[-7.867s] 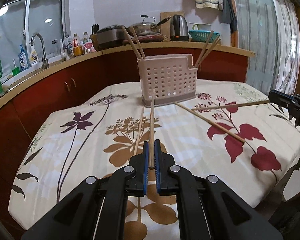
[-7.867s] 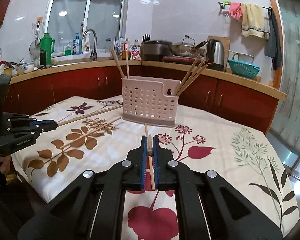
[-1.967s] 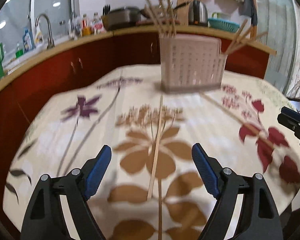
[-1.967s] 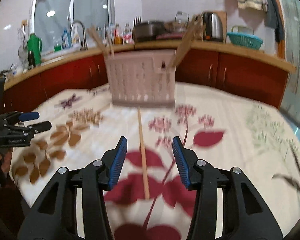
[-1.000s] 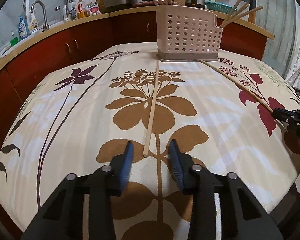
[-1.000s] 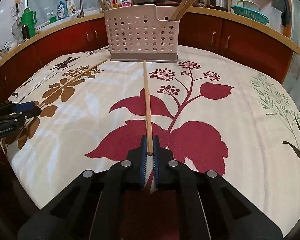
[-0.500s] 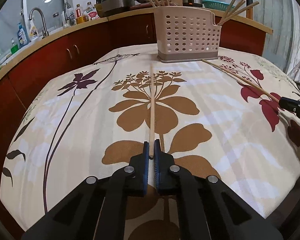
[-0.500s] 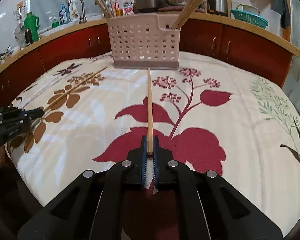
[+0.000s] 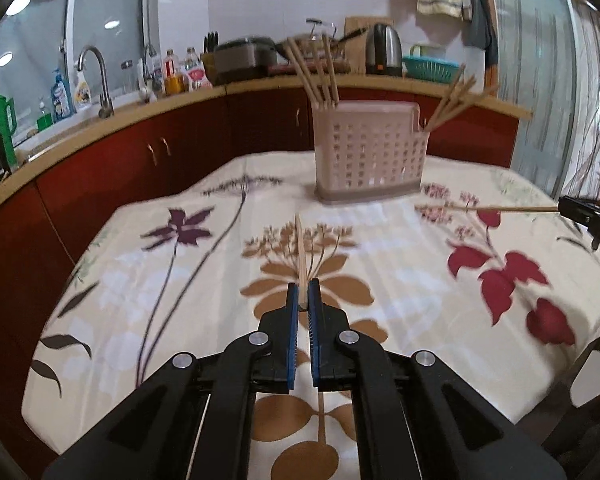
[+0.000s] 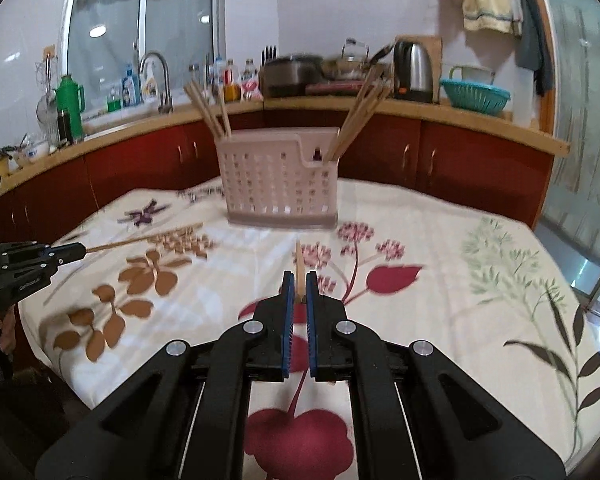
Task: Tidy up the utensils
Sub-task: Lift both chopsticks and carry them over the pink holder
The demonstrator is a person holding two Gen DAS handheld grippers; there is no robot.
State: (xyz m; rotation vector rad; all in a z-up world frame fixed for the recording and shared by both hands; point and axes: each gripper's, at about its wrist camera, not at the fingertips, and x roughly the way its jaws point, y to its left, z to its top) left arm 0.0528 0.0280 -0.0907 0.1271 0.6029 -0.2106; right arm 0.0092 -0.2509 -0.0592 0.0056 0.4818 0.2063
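A pink perforated utensil holder (image 9: 370, 156) stands at the far side of the table, with several chopsticks in its left and right compartments; it also shows in the right wrist view (image 10: 278, 178). My left gripper (image 9: 303, 294) is shut on a wooden chopstick (image 9: 301, 246) and holds it above the cloth, pointing at the holder. My right gripper (image 10: 298, 288) is shut on another chopstick (image 10: 299, 264), also raised and pointing at the holder. Each gripper shows in the other's view, the right one (image 9: 572, 208) and the left one (image 10: 66, 254).
The table carries a cream floral cloth (image 9: 380, 280). A red-fronted counter (image 9: 148, 148) curves behind it with a sink tap (image 9: 96, 76), bottles, a rice cooker (image 9: 244, 56), a kettle (image 9: 386, 50) and a teal basket (image 10: 474, 96).
Both grippers closed on chopsticks lying on the cloth and have now lifted them off the table, held level toward the holder.
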